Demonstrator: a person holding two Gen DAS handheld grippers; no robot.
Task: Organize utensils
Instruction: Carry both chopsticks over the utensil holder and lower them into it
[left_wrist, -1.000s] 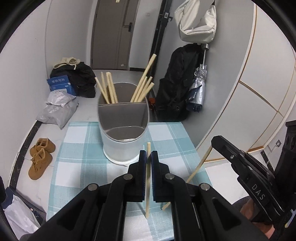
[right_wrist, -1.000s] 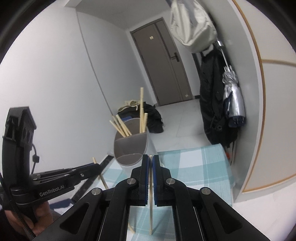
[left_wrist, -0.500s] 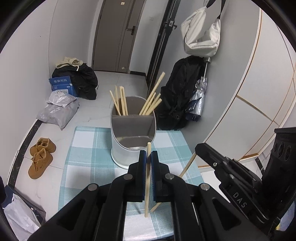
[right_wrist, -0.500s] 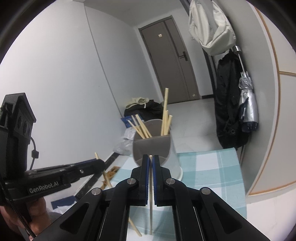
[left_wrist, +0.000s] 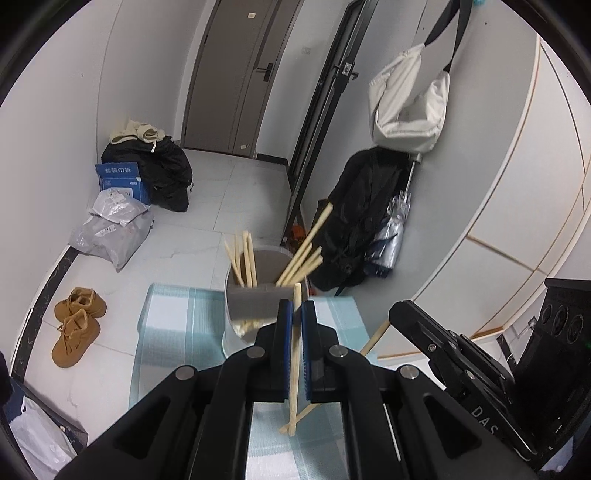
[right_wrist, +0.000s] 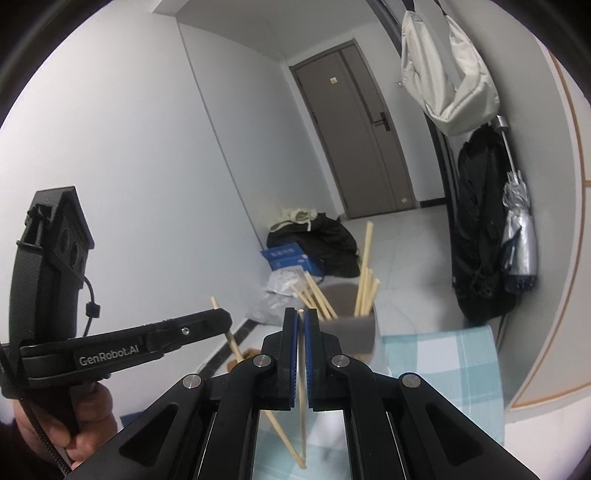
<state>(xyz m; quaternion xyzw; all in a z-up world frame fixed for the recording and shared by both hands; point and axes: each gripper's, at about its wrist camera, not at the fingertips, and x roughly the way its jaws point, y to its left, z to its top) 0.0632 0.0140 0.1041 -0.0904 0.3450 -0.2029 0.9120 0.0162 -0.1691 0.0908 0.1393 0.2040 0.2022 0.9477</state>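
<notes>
A grey-and-white utensil holder (left_wrist: 251, 310) stands at the far side of a teal checked tablecloth (left_wrist: 173, 325), with several wooden chopsticks leaning in its back compartments. My left gripper (left_wrist: 294, 306) is shut on one upright chopstick (left_wrist: 294, 387), raised in front of the holder. To its right my right gripper (left_wrist: 402, 314) is shut on a second, slanted chopstick (left_wrist: 375, 339). In the right wrist view, the right gripper (right_wrist: 300, 314) pinches its chopstick (right_wrist: 303, 406) before the holder (right_wrist: 354, 332). There the left gripper (right_wrist: 221, 317), in a person's hand, holds its stick (right_wrist: 232, 341) at the left.
The tablecloth (right_wrist: 443, 362) ends just behind the holder, with floor beyond. On the floor lie brown shoes (left_wrist: 75, 325), grey parcel bags (left_wrist: 114, 229) and a black heap with a blue box (left_wrist: 122, 181). A black coat and umbrella (left_wrist: 369, 221) hang at the right wall.
Both grippers have risen and drawn back from the holder, which now looks smaller and lower in both views. Each still grips its chopstick.
</notes>
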